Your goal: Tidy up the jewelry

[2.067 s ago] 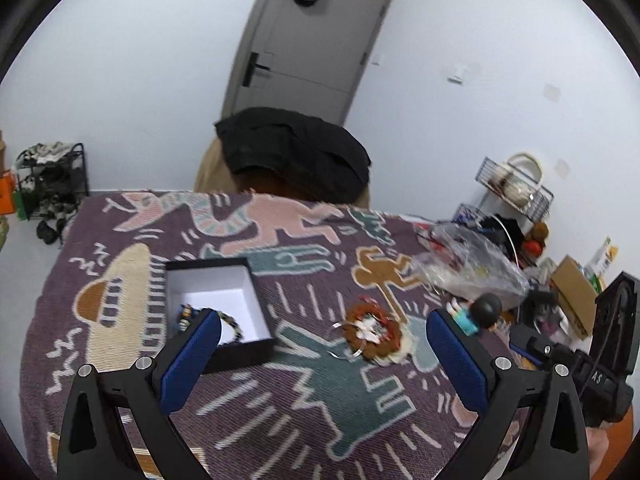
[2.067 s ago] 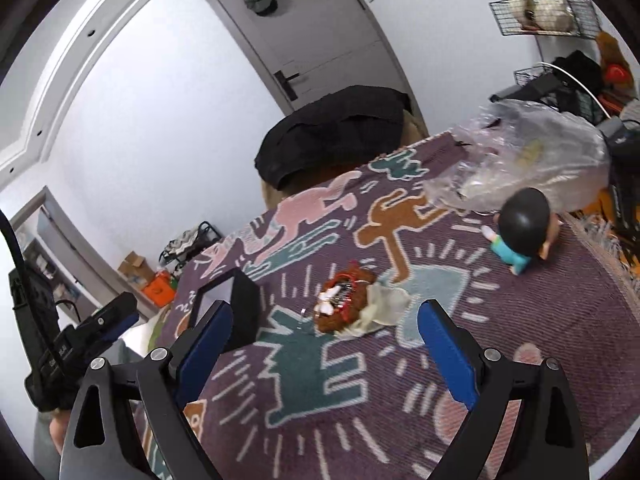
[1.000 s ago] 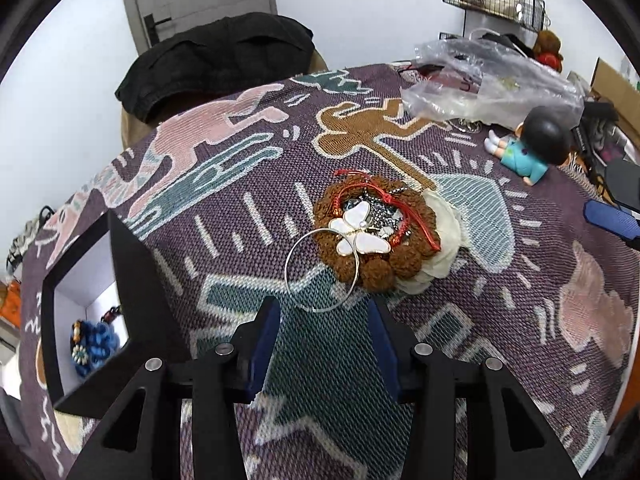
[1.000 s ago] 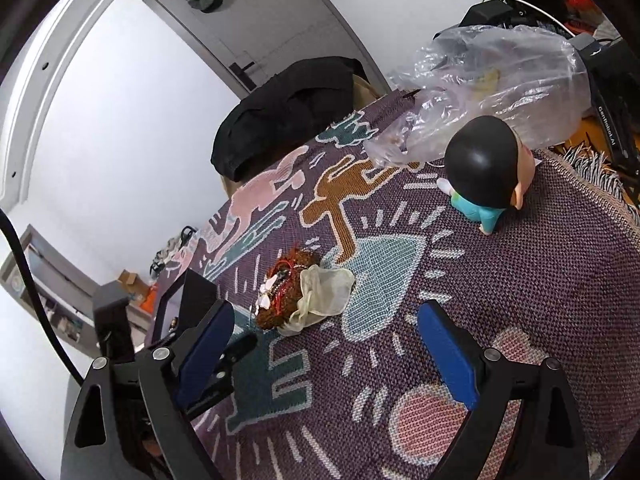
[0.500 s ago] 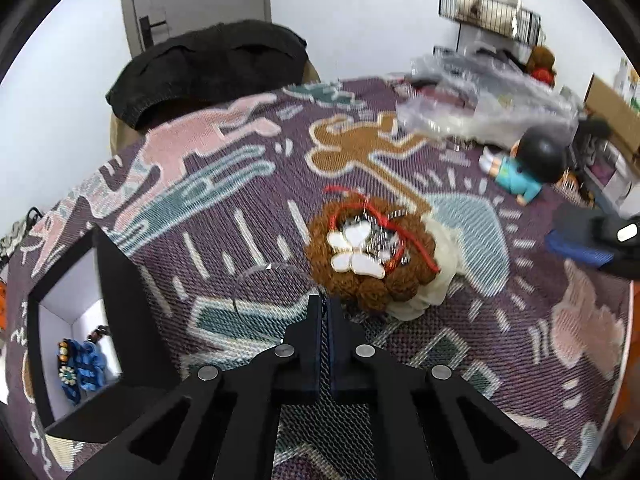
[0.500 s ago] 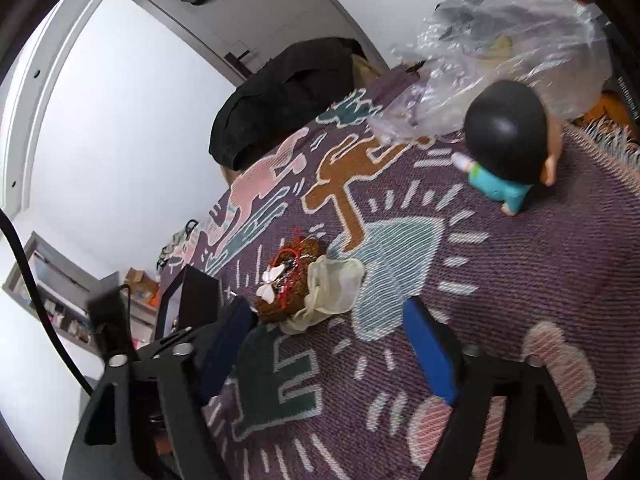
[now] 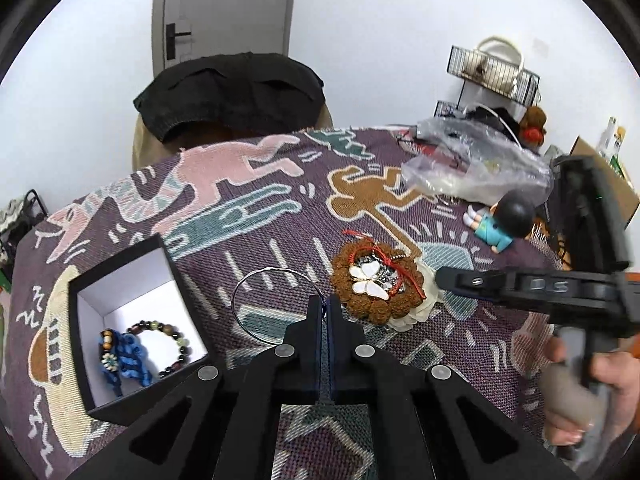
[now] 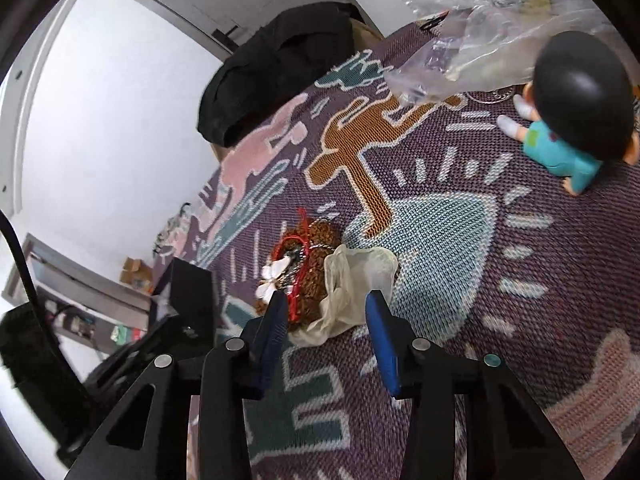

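Observation:
My left gripper [image 7: 325, 307] is shut on a thin silver wire ring [image 7: 256, 274] and holds it above the patterned cloth. To its left stands an open black box [image 7: 132, 284] with a white inside, holding a beaded bracelet [image 7: 162, 332] and a blue knotted piece [image 7: 124, 356]. To the right lies a pile of jewelry [image 7: 376, 284]: brown beads, a red cord and a white butterfly piece on a cream pouch. My right gripper [image 8: 328, 312] is open, its fingers straddling the cream pouch [image 8: 356, 280] beside that pile [image 8: 308, 256].
A small doll with a black head and teal shirt [image 7: 500, 220] lies at the right, also in the right wrist view [image 8: 572, 100]. A clear plastic bag [image 7: 472, 164] lies behind it. A chair with a black jacket [image 7: 232, 92] stands at the far edge.
My left gripper closed on the silver ring and lifted it away from the pile, toward the box side. My right gripper moved in close to the pile and narrowed its opening around the pouch.

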{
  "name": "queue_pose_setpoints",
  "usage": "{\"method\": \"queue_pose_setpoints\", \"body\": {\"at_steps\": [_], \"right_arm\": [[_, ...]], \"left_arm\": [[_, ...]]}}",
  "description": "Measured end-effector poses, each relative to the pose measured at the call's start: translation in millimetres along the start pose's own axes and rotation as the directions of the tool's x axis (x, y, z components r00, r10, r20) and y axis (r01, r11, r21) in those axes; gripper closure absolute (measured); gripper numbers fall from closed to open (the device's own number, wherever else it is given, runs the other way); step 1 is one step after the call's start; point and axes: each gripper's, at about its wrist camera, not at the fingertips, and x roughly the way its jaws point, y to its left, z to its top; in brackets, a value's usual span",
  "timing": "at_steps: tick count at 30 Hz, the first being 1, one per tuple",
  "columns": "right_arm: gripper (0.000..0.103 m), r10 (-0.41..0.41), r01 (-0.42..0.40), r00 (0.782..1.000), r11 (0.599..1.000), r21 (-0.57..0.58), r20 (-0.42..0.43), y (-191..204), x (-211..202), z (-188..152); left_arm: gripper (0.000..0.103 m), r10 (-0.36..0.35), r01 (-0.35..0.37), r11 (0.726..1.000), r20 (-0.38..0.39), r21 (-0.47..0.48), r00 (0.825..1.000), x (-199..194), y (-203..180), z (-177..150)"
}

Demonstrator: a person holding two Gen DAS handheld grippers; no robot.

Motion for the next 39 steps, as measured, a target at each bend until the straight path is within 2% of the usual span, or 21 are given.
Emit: {"method": "queue_pose_setpoints", "body": {"at_steps": [1, 2, 3, 4, 8, 16, 25, 28, 30, 31, 32, 34, 36, 39], "right_arm": [[0.061, -0.008, 0.009, 1.0, 1.0, 0.008, -0.001, -2.0, 3.8, 0.6], [0.072, -0.007, 0.007, 1.0, 1.0, 0.015, -0.005, -4.2, 8.0, 1.7], [0.094, 0.007, -0.007, 1.0, 1.0, 0.021, -0.016, -6.2, 13.9, 2.0], [0.099, 0.014, -0.013, 1.0, 1.0, 0.025, -0.021, -7.2, 17.0, 2.2], [0.099, 0.022, -0.022, 0.999, 1.0, -0.004, 0.035, 0.2, 7.5, 1.2], [0.1, 0.067, -0.056, 0.989, 0.995, -0.084, 0.132, 39.7, -39.2, 12.0], [0.1, 0.101, -0.062, 0.974, 0.98, -0.189, 0.203, 88.2, -80.9, 20.6], [0.1, 0.114, -0.066, 0.97, 0.974, -0.218, 0.213, 103.2, -88.2, 21.6], [0.1, 0.122, -0.068, 0.969, 0.968, -0.24, 0.215, 114.1, -90.3, 21.1], [0.1, 0.124, -0.07, 0.969, 0.966, -0.247, 0.213, 117.8, -90.6, 20.3], [0.1, 0.127, -0.07, 0.97, 0.964, -0.257, 0.21, 123.0, -89.6, 19.6], [0.1, 0.128, -0.07, 0.971, 0.96, -0.273, 0.202, 131.9, -85.4, 17.5], [0.1, 0.13, -0.072, 0.973, 0.956, -0.285, 0.191, 139.4, -79.0, 16.0], [0.1, 0.139, -0.086, 0.977, 0.951, -0.298, 0.164, 151.8, -66.7, 13.9]], "left_arm": [[0.101, -0.001, 0.002, 1.0, 0.006, -0.006, 1.0, -3.1, 2.4, 0.2], [0.101, -0.004, 0.004, 1.0, 0.013, -0.013, 1.0, -7.0, 5.5, 0.2], [0.101, -0.005, 0.006, 1.0, 0.023, -0.021, 1.0, -11.4, 9.1, 0.4], [0.101, -0.006, 0.006, 1.0, 0.03, -0.027, 1.0, -14.7, 11.8, 0.4], [0.101, -0.002, 0.005, 0.999, 0.065, -0.054, 0.998, -30.2, 25.5, 2.3], [0.101, 0.023, -0.011, 0.993, 0.107, -0.116, 0.994, -51.9, 53.0, 1.4], [0.101, 0.053, -0.028, 0.979, 0.122, -0.202, 0.991, -65.9, 85.7, 0.4], [0.099, 0.046, -0.023, 0.972, 0.096, -0.233, 0.994, -63.8, 97.6, 1.7], [0.088, 0.027, -0.006, 0.967, 0.077, -0.255, 0.997, -61.1, 104.1, 1.3], [0.069, 0.019, 0.001, 0.964, 0.07, -0.266, 0.997, -60.4, 107.0, 0.8], [0.04, 0.017, 0.003, 0.96, 0.07, -0.279, 0.997, -61.2, 110.0, -0.5], [0.012, 0.034, 0.003, 0.954, 0.118, -0.3, 0.992, -71.2, 115.8, -5.0], [0.01, 0.045, 0.008, 0.951, 0.164, -0.308, 0.985, -82.6, 120.3, -8.7], [0.01, 0.059, -0.001, 0.944, 0.164, -0.331, 0.985, -92.5, 131.6, -12.1]]}}
